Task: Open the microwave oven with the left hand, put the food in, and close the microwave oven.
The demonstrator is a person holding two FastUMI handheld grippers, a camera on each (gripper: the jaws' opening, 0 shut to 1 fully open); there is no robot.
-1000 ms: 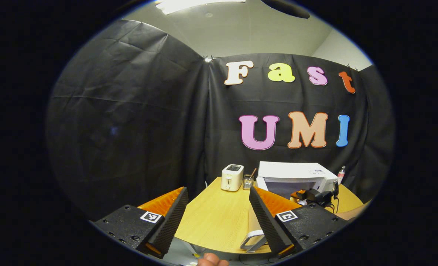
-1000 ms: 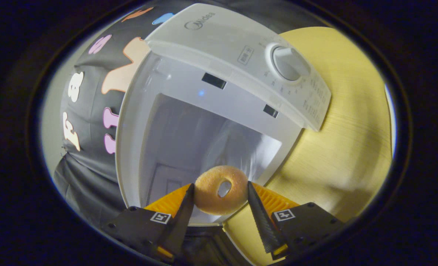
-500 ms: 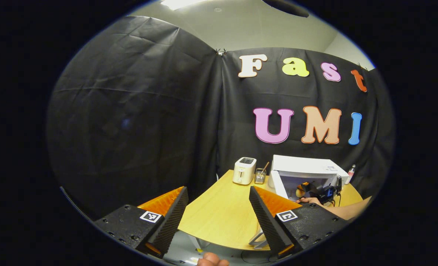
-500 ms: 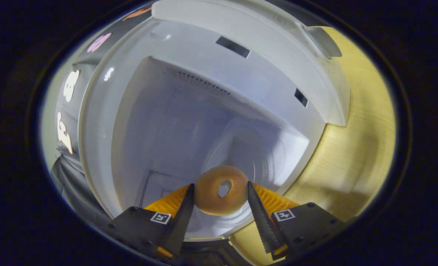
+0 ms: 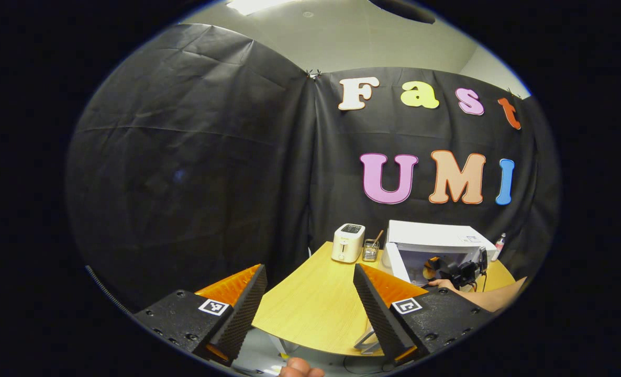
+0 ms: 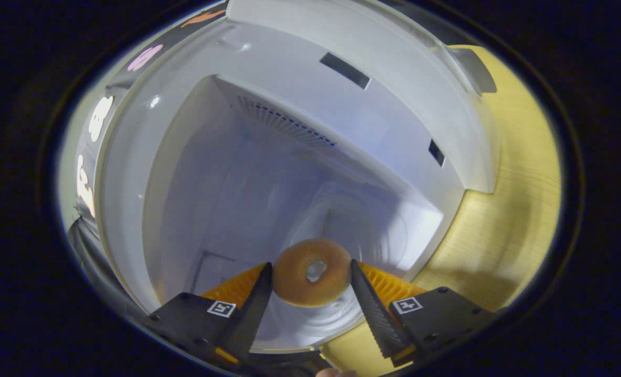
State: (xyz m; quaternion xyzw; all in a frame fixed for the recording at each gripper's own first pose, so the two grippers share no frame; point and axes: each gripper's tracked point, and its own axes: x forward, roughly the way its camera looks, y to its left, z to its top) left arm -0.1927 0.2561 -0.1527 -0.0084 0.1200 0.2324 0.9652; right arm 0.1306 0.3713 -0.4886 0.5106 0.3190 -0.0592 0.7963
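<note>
The white microwave [image 5: 428, 243] stands at the back right of the wooden table [image 5: 310, 309] with its door [image 5: 392, 260] swung open to the left. In the right gripper view its lit cavity [image 6: 268, 178] gapes wide, a glass turntable [image 6: 352, 241] on its floor. My right gripper [image 6: 310, 275] is shut on a brown ring-shaped donut [image 6: 313, 272], held at the cavity's mouth over the turntable. In the left gripper view that gripper [image 5: 454, 271] and a person's forearm [image 5: 491, 298] reach into the oven. My left gripper [image 5: 310, 277] hangs open and empty, well back from the table.
A cream toaster [image 5: 347, 242] and a small clear holder with sticks [image 5: 369, 252] stand left of the microwave. A small bottle [image 5: 498, 245] stands to its right. A fingertip [image 5: 300, 369] shows at the bottom edge of the left gripper view.
My right gripper has carried the donut forward, from in front of the microwave into the mouth of its cavity. My left gripper has drawn back and turned a little left.
</note>
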